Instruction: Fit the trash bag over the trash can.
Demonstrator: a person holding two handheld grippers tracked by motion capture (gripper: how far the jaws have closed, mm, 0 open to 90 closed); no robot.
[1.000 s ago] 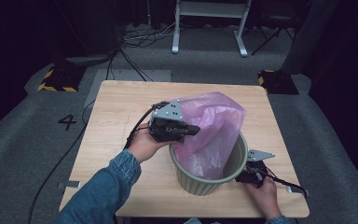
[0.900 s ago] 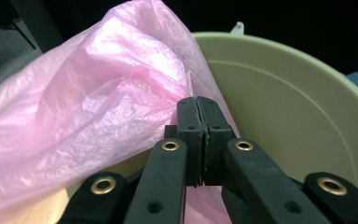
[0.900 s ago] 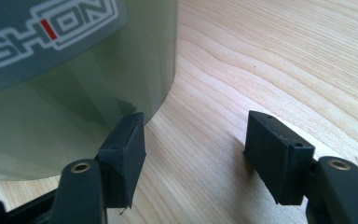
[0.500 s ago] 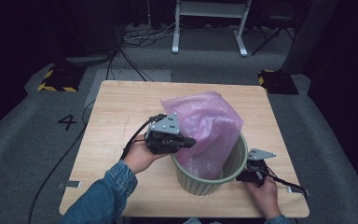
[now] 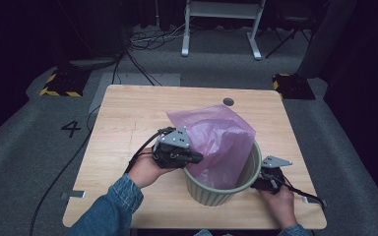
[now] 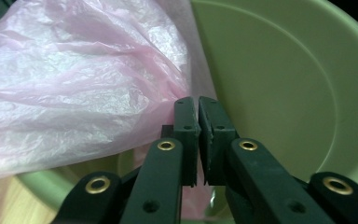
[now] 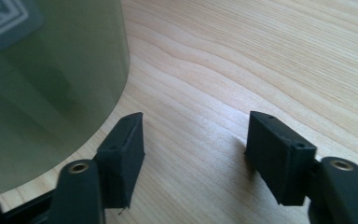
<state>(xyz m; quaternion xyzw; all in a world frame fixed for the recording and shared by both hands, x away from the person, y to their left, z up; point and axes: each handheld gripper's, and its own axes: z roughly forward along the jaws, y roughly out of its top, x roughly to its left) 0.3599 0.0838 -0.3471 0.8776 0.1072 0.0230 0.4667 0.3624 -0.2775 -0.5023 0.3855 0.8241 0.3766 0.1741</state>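
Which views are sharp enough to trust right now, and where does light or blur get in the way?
High view: table evenly lit, surroundings nearly black. Left gripper view: pink bag bright and slightly washed out, tool sharp. Right gripper view: green bin close and soft, wood grain crisp, soft shadows under the tool.
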